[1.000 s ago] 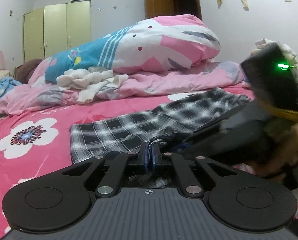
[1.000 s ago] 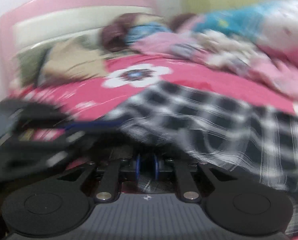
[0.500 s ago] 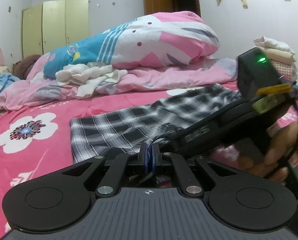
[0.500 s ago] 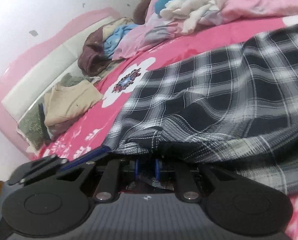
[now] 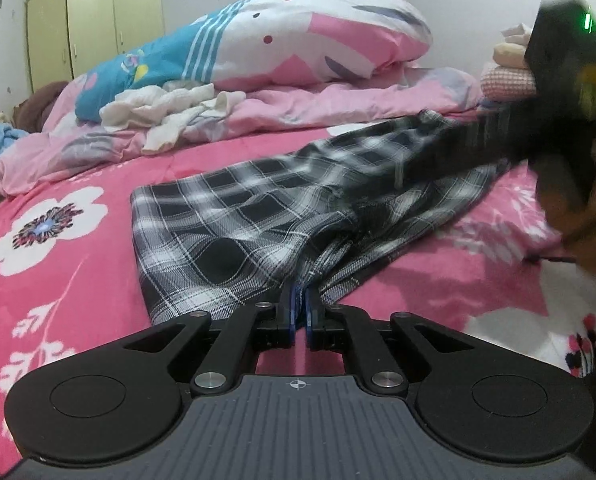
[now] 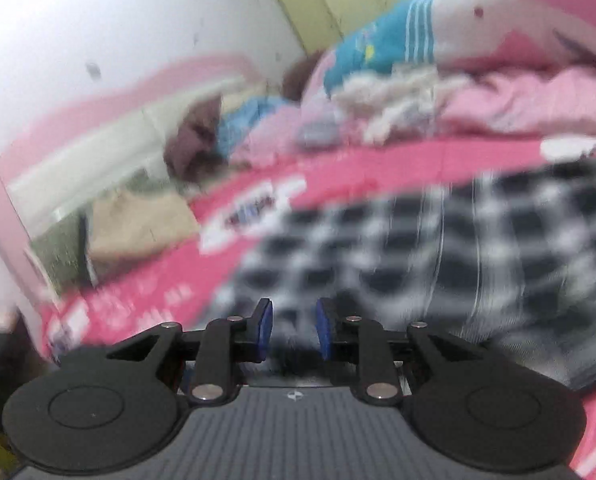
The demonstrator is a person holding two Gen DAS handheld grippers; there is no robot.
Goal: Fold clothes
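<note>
Since a second ago your right tool [image 6: 292,330] has let go of the checked cloth and is opening, its two blue pads now standing apart with nothing pressed between them; the garment lies blurred just beyond them. Your left tool [image 5: 299,304] is staying pressed together, pinching the near edge of the one checked garment [image 5: 258,216], where a ridge of cloth is rising into its tips. You are working with that single black-and-white garment spread across the pink flowered bed [image 5: 58,280], its far end reaching toward the bedding heap. From the left camera, your right tool's body is showing as a dark blur at the right edge, a hand [image 5: 590,236] wrapped beneath it. Behind the garment, one pink, white and blue quilt [image 5: 282,36] is lying bunched, with one crumpled white cloth [image 5: 170,108] resting against it. Two large white flowers are showing on the bed cover. One pale wardrobe [image 5: 94,20] is standing against the far wall.
</note>
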